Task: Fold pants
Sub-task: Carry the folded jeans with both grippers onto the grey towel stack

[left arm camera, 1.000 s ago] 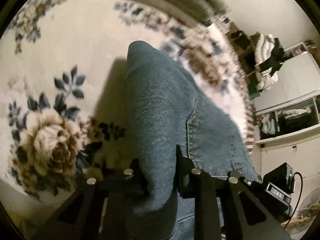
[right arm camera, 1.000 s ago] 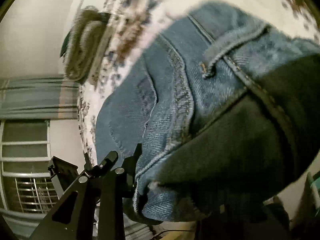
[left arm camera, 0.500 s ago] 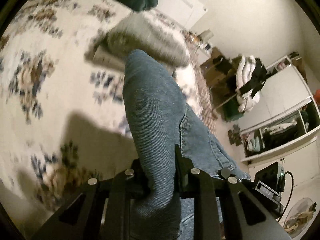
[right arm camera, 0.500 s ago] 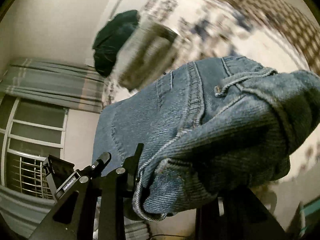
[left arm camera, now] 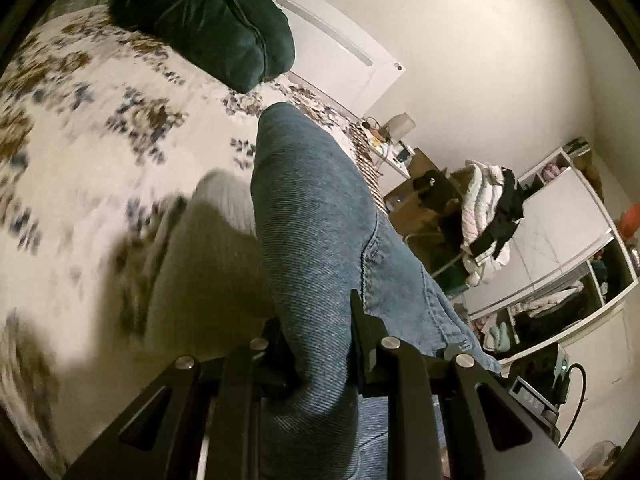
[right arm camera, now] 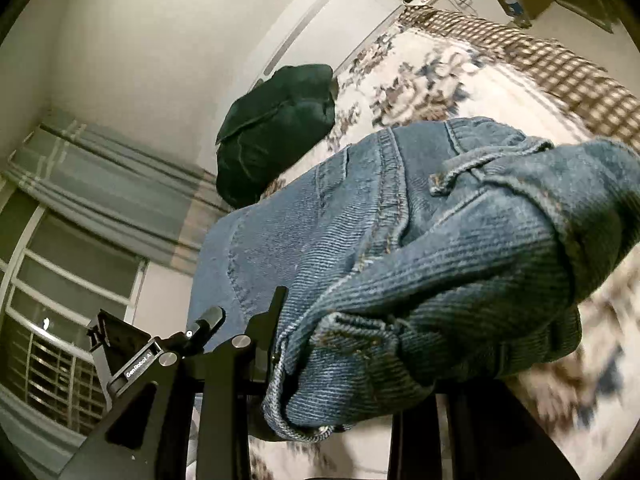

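- Denim filled the left gripper [left arm camera: 320, 344]: its two black jaws were clamped on a thick fold of the blue jeans [left arm camera: 316, 216], the cloth bulging up between them and rising away in a long ridge.
- The right gripper [right arm camera: 352, 344] was likewise closed on the jeans [right arm camera: 400, 240], gripping a bunched roll of the waistband end; only its left jaw showed plainly, pressed against the cloth, while the other side was hidden under the bundle.
- A belt loop [right arm camera: 452, 176] and a stitched seam showed on the bundle in the right wrist view.
- The jeans hung lifted between the two grippers, above the bed with the floral cover [left arm camera: 100, 128].
- A grey-beige folded cloth [left arm camera: 216, 256], blurred, lay on the cover below and left of the denim ridge.
- A dark green cushion [left arm camera: 208, 20] sat at the head end of the bed, against a white headboard [left arm camera: 340, 52].
- Beyond the far edge of the bed stood a cluttered bedside table [left arm camera: 392, 140], a chair piled with clothes [left arm camera: 488, 216], and white shelves [left arm camera: 560, 240].
- In the right wrist view a striped curtain [right arm camera: 100, 184] hung over a window [right arm camera: 60, 300].
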### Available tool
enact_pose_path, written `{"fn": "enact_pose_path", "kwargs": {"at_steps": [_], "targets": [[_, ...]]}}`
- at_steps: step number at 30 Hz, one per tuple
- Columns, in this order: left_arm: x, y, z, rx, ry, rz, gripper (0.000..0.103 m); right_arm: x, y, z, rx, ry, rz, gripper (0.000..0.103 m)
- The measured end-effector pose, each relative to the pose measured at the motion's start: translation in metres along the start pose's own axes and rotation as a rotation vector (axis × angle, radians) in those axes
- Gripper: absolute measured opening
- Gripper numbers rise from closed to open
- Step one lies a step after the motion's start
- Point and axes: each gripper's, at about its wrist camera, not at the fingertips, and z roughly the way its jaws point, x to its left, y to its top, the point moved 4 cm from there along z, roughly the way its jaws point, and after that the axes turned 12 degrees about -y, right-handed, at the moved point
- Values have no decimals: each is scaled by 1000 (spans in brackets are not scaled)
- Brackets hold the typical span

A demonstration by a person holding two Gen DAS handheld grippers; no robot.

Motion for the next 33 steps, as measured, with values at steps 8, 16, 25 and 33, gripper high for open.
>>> {"fn": "enact_pose_path", "kwargs": {"at_steps": [8,16,25,33], "targets": [[96,16,72,148,98,-57,23,-33,15,119,148,-104,1,39],[95,12,51,133,74,-96,24,-82,13,75,115,-81,225,52],[110,14,37,108,121,-94,21,-60,23,81,64,-191,56,37],[84,8,36,180,243,-28,26,-51,18,62,136,-431,-13,60]]}}
